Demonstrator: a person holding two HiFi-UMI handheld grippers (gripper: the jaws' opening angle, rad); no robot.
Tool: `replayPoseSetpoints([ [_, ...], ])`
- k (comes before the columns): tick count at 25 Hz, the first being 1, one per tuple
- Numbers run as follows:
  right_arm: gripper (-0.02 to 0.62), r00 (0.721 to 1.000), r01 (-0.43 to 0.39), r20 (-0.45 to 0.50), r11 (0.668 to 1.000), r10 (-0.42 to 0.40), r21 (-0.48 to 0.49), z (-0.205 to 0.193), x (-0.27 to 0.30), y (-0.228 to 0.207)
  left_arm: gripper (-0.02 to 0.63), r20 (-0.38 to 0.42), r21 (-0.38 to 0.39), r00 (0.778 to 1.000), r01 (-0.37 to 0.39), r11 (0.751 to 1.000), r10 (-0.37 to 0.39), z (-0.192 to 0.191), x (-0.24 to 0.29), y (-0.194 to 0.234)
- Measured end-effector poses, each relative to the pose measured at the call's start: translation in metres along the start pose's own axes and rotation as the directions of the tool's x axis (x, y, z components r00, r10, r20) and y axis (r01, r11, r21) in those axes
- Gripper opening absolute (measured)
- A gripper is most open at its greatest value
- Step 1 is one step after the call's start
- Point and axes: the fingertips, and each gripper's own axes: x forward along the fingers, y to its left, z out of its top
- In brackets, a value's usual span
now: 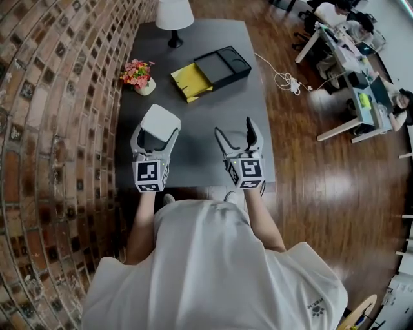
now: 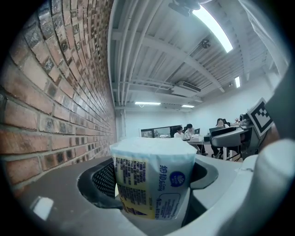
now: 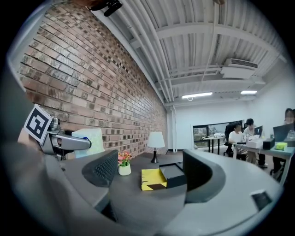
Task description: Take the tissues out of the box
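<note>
My left gripper (image 1: pixel 157 133) is shut on a white tissue pack (image 1: pixel 161 118) and holds it above the near left part of the grey table (image 1: pixel 193 155). In the left gripper view the pack (image 2: pixel 152 177) stands upright between the jaws, its blue and yellow print facing me. The open black box (image 1: pixel 223 66) lies farther back on the table, with a yellow part (image 1: pixel 190 82) beside it. My right gripper (image 1: pixel 235 133) is level over the near right part of the table, open and empty. Between its jaws in the right gripper view I see the box (image 3: pixel 174 173).
A pot of flowers (image 1: pixel 139 75) stands near the brick wall (image 1: pixel 58 97) at the table's left. A white lamp (image 1: pixel 174 18) is at the far end. A white cable (image 1: pixel 281 78) runs over the wooden floor. People sit at desks (image 1: pixel 352 58) at the far right.
</note>
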Motion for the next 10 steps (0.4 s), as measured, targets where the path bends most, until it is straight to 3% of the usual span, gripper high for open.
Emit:
replayPoseSetpoints([
  [10,0.437,1.000,0.008,-0.026,1.000,-0.009,-0.007,-0.010,-0.008,-0.013,0.419,-0.051,-0.027,0.998,0.024,0.999,-0.025,-0.018,-0.002,-0.016],
])
